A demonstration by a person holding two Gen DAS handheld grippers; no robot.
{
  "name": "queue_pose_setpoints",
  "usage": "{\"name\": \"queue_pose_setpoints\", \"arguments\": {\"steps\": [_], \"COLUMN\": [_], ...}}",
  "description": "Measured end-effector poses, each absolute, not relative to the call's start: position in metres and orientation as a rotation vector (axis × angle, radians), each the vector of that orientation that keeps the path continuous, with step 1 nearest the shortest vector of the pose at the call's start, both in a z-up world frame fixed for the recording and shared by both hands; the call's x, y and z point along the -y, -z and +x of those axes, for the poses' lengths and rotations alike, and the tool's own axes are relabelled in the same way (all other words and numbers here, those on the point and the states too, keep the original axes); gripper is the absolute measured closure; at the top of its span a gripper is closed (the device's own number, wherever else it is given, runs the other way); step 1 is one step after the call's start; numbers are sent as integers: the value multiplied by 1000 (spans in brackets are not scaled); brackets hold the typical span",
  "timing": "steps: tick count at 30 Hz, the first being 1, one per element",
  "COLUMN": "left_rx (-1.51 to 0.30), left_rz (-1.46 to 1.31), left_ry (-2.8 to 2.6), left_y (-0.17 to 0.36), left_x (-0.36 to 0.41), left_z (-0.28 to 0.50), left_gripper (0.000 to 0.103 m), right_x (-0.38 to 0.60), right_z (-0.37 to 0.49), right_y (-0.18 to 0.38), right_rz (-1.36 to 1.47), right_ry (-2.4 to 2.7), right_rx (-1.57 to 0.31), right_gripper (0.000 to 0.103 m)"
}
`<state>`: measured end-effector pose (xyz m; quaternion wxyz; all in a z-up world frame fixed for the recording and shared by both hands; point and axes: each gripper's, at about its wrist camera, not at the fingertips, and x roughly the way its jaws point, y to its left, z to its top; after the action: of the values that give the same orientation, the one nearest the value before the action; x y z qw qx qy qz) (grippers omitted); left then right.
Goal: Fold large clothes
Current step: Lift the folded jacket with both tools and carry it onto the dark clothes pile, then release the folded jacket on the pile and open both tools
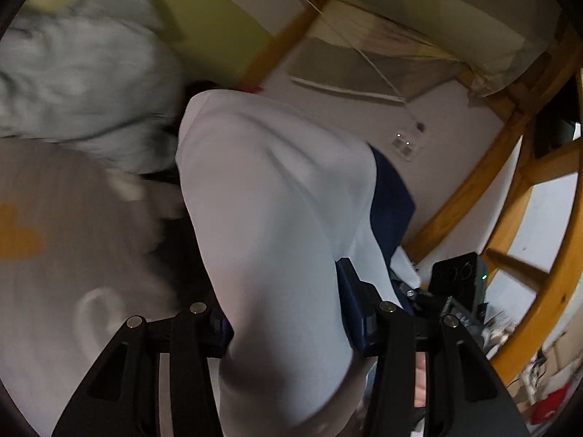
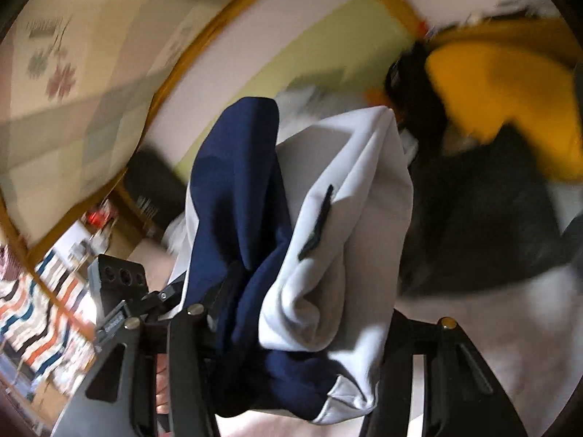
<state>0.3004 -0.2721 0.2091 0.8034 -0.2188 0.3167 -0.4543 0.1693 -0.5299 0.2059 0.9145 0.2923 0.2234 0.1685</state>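
Fabric filled the left wrist view: a white and navy garment point(image 1: 277, 196) rose in a smooth, taut column from the left gripper point(image 1: 288, 324), whose jaws were clamped on it. A pale blue-grey cloth heap point(image 1: 80, 76) lay blurred behind, above a grey bedsheet point(image 1: 73, 255), with a wooden bed frame point(image 1: 473, 182) at right. In the right wrist view, the garment point(image 2: 349, 196) bunched in navy and white folds, held in the right gripper point(image 2: 291, 331), jaws closed on it. A yellow cloth point(image 2: 506, 98) lay beyond.
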Motion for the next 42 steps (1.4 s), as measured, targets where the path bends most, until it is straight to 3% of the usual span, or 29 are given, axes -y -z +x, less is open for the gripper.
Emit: {"name": "queue_pose_setpoints", "arguments": {"steps": [4, 7, 11, 14, 18, 20, 22, 27, 29, 35, 42], "left_rx": [-666, -717, -849, -847, -886, -866, -842, -662, -595, -489, -359], "left_rz": [-435, -458, -392, -420, -376, -302, -235, -102, -66, -46, 65], "left_ry": [1019, 1021, 830, 775, 753, 685, 626, 597, 571, 538, 512], "left_y": [-203, -170, -83, -46, -48, -55, -63, -98, -111, -140, -135], "left_x": [344, 386, 436, 438, 437, 435, 431, 387, 362, 284, 231], "left_z": [345, 382, 434, 449, 444, 438, 425, 380, 360, 310, 240], "left_gripper": [56, 56, 54, 50, 44, 32, 27, 29, 22, 4, 0], "right_x": [589, 612, 655, 662, 657, 650, 646, 625, 608, 537, 432], "right_z": [194, 209, 282, 301, 301, 300, 294, 265, 253, 202, 137], "right_y": [-205, -197, -108, -68, -75, -78, -80, -98, -109, -128, -118], "right_rz": [608, 622, 596, 647, 594, 576, 581, 488, 444, 344, 115], "right_ry": [-225, -175, 54, 48, 70, 112, 169, 276, 272, 286, 253], "right_rx": [-421, -426, -622, -635, -691, -692, -674, -593, -574, -471, -378], "right_gripper": [55, 54, 54, 49, 46, 42, 35, 29, 27, 5, 0]}}
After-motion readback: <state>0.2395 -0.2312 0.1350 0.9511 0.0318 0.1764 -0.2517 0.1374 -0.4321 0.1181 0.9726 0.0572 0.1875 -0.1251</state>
